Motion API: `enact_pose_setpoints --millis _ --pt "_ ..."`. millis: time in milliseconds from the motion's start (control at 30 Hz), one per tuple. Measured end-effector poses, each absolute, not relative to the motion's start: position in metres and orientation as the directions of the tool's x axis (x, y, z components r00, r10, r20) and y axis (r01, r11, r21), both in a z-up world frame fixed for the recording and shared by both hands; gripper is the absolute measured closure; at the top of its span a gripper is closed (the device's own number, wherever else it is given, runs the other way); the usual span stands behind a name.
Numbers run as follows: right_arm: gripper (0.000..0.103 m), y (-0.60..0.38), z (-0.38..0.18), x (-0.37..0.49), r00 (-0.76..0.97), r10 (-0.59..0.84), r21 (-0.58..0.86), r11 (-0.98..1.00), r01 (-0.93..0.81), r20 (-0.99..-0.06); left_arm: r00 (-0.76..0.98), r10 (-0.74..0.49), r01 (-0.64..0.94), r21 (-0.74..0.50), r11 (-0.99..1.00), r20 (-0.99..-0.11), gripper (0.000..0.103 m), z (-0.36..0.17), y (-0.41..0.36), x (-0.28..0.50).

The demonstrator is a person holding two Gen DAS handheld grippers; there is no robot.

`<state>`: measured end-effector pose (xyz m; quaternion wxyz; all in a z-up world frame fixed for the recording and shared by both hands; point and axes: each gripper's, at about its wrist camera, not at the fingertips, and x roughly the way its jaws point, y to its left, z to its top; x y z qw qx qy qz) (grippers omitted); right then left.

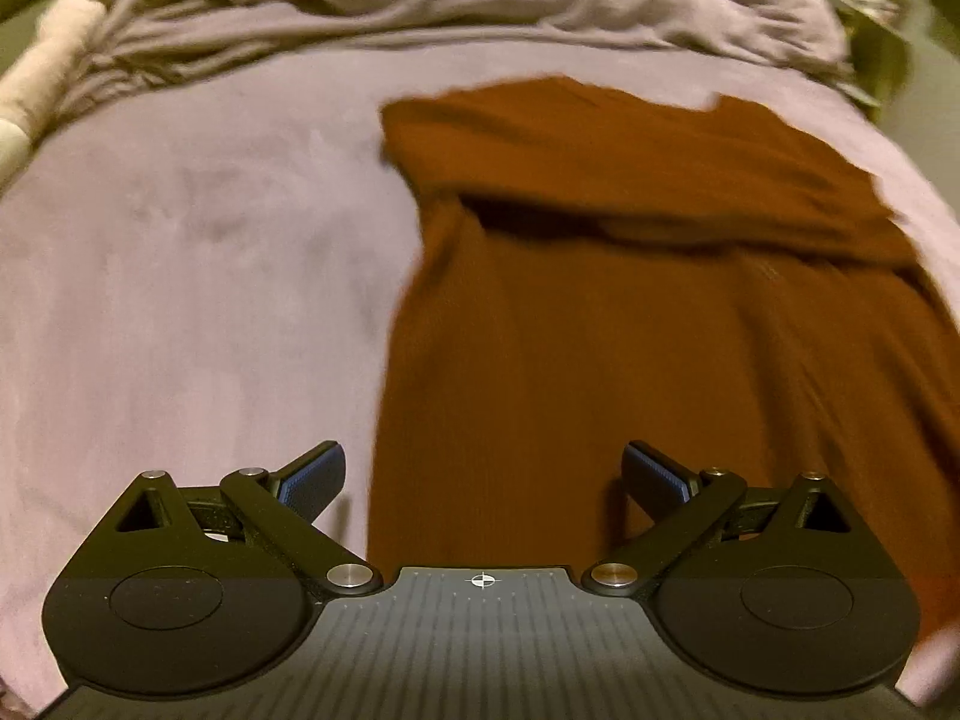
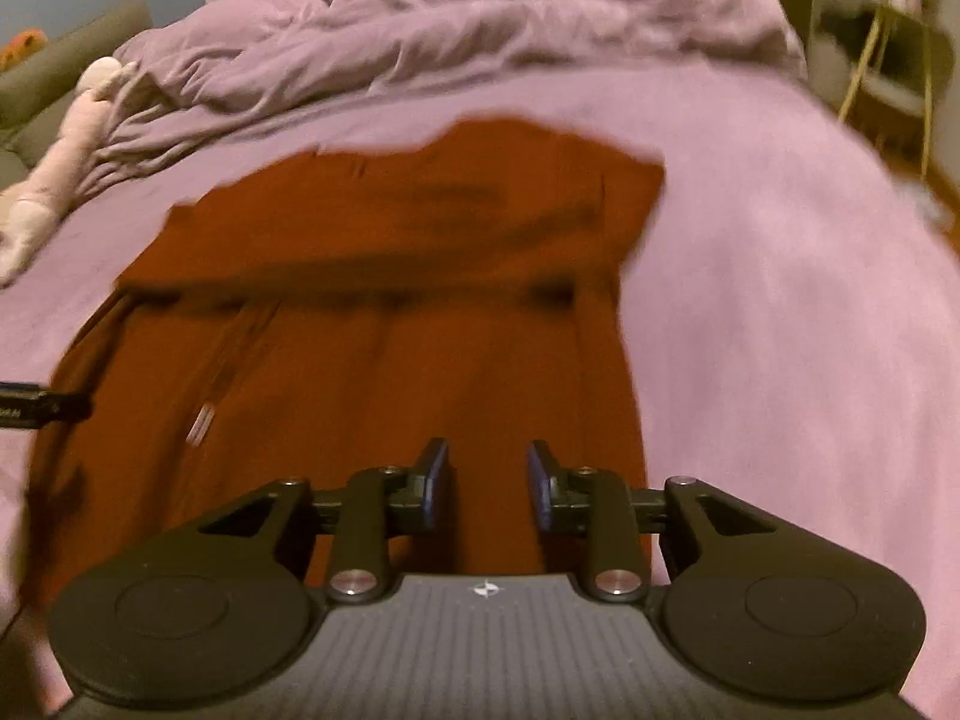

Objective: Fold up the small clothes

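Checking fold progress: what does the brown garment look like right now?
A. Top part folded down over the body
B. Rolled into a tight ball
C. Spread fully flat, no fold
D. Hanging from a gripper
A: the garment lies on the bed with its top part doubled over, both grippers' jaws open and empty.

A lilac bed (image 1: pixel 180 276) carries a rust-brown garment (image 1: pixel 630 330) and rumpled duvet (image 1: pixel 480 0).
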<state>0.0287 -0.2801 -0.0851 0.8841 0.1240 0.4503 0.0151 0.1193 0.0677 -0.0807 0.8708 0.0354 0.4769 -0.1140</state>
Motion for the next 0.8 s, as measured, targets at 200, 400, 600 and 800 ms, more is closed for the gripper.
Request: enact_pose_setpoints --millis 200,400,600,800 --pt "0.068 -0.289 -0.091 -0.046 0.533 0.244 0.351 0.930 0.107 -0.810 0.407 -0.259 0.222 -0.180 0.958 -0.876 0.002 -0.099 0.101 0.066" --pt "0.068 -0.290 -0.106 -0.053 0.497 0.257 0.366 0.921 0.134 -0.829 0.362 -0.341 0.173 -0.297 0.939 -0.868 0.024 -0.106 0.111 0.057" --pt "0.068 -0.292 -0.101 -0.053 0.507 0.249 0.365 0.920 0.142 -0.825 0.352 -0.338 0.196 -0.285 0.938 -0.873 0.040 -0.107 0.116 0.056" --pt "0.068 -0.290 -0.102 -0.053 0.517 0.230 0.355 0.922 0.155 -0.824 0.342 -0.357 0.206 -0.301 0.931 -0.869 0.045 -0.108 0.121 0.056"
